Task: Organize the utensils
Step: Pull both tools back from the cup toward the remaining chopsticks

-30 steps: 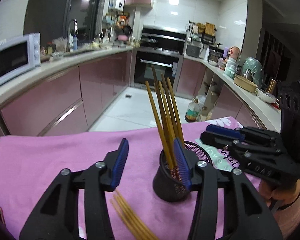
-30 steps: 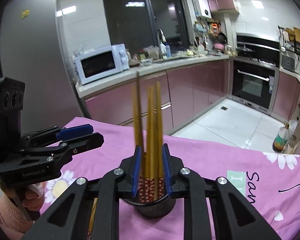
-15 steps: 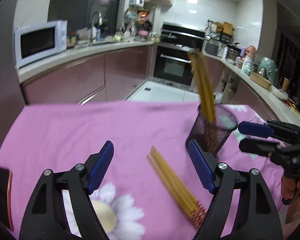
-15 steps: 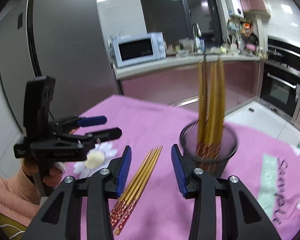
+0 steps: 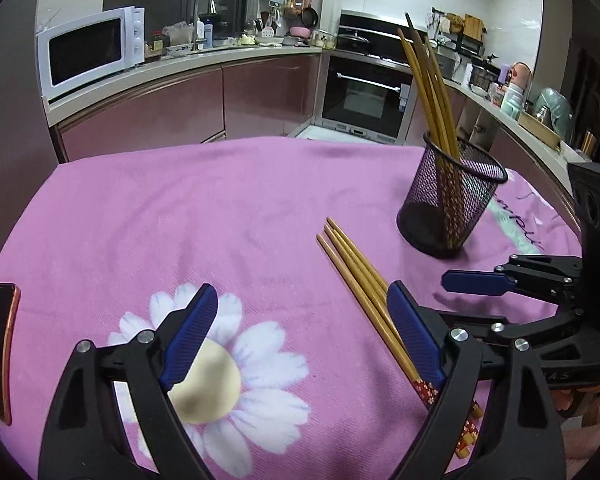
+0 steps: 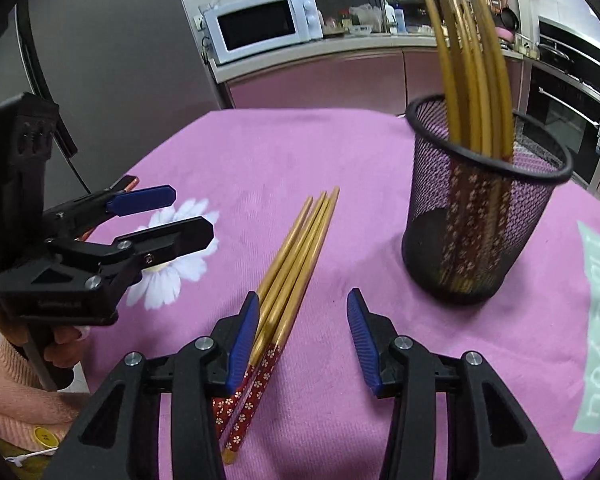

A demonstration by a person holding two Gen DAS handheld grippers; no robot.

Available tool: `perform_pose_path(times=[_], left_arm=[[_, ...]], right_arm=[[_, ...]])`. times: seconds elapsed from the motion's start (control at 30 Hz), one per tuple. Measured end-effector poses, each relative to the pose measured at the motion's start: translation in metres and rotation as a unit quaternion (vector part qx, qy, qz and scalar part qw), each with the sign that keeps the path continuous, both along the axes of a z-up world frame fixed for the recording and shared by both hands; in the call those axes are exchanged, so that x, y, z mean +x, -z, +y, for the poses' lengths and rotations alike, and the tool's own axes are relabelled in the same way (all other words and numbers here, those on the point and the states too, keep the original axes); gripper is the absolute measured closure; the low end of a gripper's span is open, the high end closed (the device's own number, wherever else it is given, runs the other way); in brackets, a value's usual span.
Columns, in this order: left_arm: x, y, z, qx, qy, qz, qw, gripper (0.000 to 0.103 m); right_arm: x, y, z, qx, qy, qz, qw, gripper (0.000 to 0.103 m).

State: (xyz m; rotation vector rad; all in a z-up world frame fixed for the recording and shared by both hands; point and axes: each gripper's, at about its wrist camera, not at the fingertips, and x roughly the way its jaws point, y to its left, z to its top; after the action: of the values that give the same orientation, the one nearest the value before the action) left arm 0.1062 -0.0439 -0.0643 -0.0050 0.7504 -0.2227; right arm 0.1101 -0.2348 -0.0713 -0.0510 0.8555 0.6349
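Note:
Several loose wooden chopsticks [image 5: 356, 276] [image 6: 296, 248] with red patterned ends lie in a bundle on the pink cloth. A black mesh cup [image 5: 452, 200] [image 6: 480, 220] stands to their right, and more chopsticks [image 5: 428, 80] [image 6: 468, 60] lean upright in it. My left gripper [image 5: 300, 300] [image 6: 186, 214] hovers low over the cloth with its jaws opening. The bundle runs along the inside of its right finger, unpressed. My right gripper [image 6: 304, 300] [image 5: 460, 296] is also opening, and the bundle's red ends pass under its left finger. Neither gripper holds anything.
A phone [image 5: 0, 344] lies at the cloth's left edge. The cloth [image 5: 220, 208] bears a daisy print [image 5: 228, 368] under my left gripper. A person's hand in a peach sleeve [image 6: 16, 392] holds the left gripper. Kitchen counters, a microwave [image 5: 92, 52] and an oven stand behind.
My right gripper let go of the chopsticks standing in the cup. Both grippers swung left and down to the loose bundle, and both jaws widened.

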Motion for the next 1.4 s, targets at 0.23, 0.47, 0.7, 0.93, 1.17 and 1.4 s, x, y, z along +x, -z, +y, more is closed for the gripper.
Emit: perform_pose_path(times=[0.23, 0.47, 0.7, 0.93, 1.17, 1.4], left_arm=[[0.003, 0.005, -0.009, 0.007, 0.005, 0.019, 0.9998, 0.021], [0.002, 0.014, -0.016, 0.01, 0.015, 0.033, 0.9993, 0.024], [0.003, 0.02, -0.026, 0.014, 0.029, 0.041, 0.9986, 0.027], [0.011, 0.03, -0.034, 0.021, 0.033, 0.058, 0.9976, 0.029], [0.014, 0.036, -0.042, 0.025, 0.039, 0.069, 0.9966, 0.03], [0.016, 0.036, -0.048, 0.032, 0.048, 0.074, 0.9956, 0.039]], right_arm=[[0.0, 0.008, 0.009, -0.018, 0.004, 0.003, 1.0, 0.062], [-0.001, 0.014, 0.014, -0.028, 0.007, 0.0, 1.0, 0.064], [0.0, 0.015, 0.009, -0.027, 0.013, 0.004, 1.0, 0.066], [0.002, 0.015, 0.004, -0.028, 0.022, 0.005, 0.999, 0.069], [0.004, 0.016, 0.0, -0.024, 0.028, 0.009, 0.999, 0.07], [0.004, 0.016, 0.001, -0.024, 0.027, 0.009, 0.999, 0.07]])
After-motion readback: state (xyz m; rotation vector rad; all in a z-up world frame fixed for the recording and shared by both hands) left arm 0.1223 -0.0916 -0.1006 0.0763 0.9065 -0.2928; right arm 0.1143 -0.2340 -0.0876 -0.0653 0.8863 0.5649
